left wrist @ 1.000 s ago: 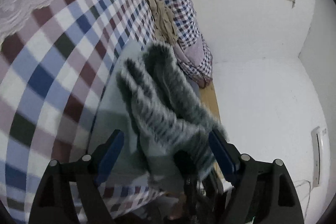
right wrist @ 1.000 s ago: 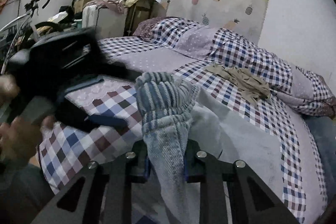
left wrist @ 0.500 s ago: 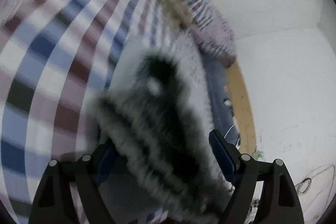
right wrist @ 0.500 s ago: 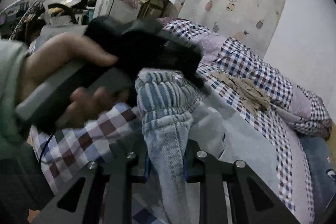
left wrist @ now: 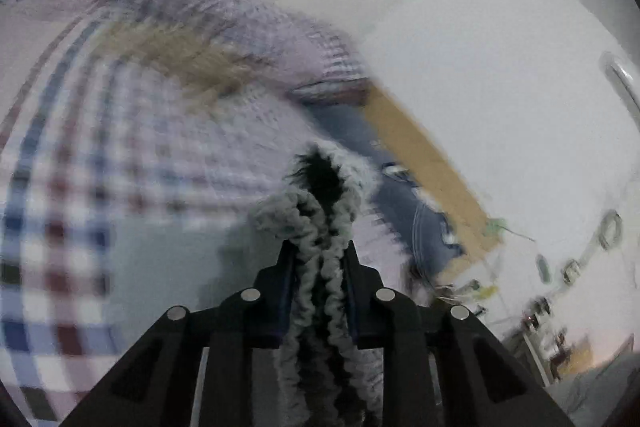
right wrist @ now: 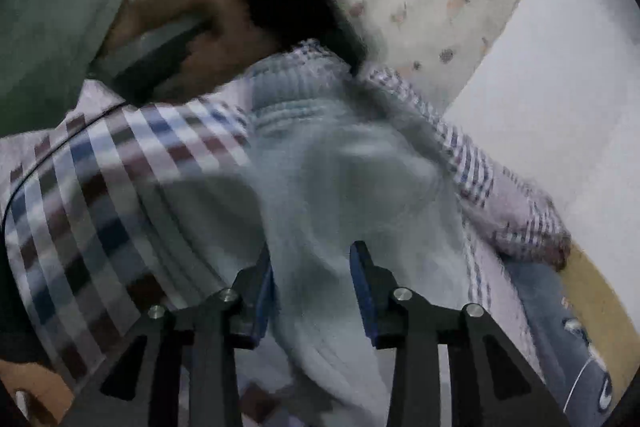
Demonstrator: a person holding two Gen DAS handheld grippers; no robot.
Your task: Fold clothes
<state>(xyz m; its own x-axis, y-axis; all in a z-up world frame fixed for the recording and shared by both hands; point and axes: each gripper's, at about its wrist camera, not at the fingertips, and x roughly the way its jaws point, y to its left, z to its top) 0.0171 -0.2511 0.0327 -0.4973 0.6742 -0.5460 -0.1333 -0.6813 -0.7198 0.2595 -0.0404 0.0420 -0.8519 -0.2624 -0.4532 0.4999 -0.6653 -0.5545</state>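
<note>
Since the earlier frame the left gripper [left wrist: 318, 259] has clamped onto the ribbed grey-blue knitted garment [right wrist: 340, 187], which fills centre frame over the checked blue-red-white bedspread [right wrist: 92, 179]. The right gripper [right wrist: 312, 283] pinches the garment too.

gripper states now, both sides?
Left tool: closed on the striped knit hem.
Right tool: parted around pale garment; grip cannot be told.
</note>
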